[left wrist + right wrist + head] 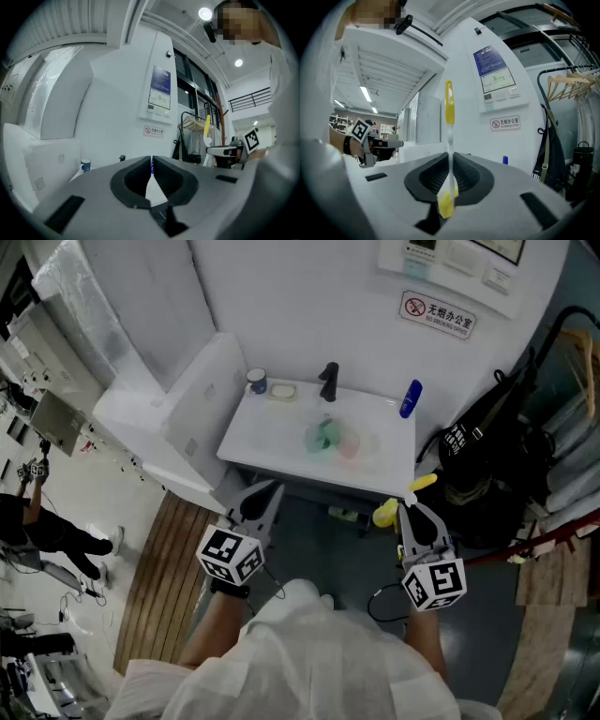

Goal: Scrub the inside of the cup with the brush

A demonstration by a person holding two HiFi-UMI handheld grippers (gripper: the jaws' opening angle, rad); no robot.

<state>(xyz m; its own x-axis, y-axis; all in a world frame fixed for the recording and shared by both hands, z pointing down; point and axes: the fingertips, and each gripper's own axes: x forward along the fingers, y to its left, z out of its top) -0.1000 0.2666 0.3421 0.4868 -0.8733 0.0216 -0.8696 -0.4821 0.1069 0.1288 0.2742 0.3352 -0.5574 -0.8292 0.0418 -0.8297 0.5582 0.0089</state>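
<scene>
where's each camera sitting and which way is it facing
Head view: on the person's head, looking steeply down at the sink counter; shows the person's white clothing, the left gripper and the right gripper.
Left gripper view: rides on the left gripper, level along its shut, empty jaws toward the wall; white clothing at right.
Right gripper view: rides on the right gripper, level along jaws shut on the brush.
Shared: the no-smoking sign shows in all three; each gripper view catches the other gripper.
</scene>
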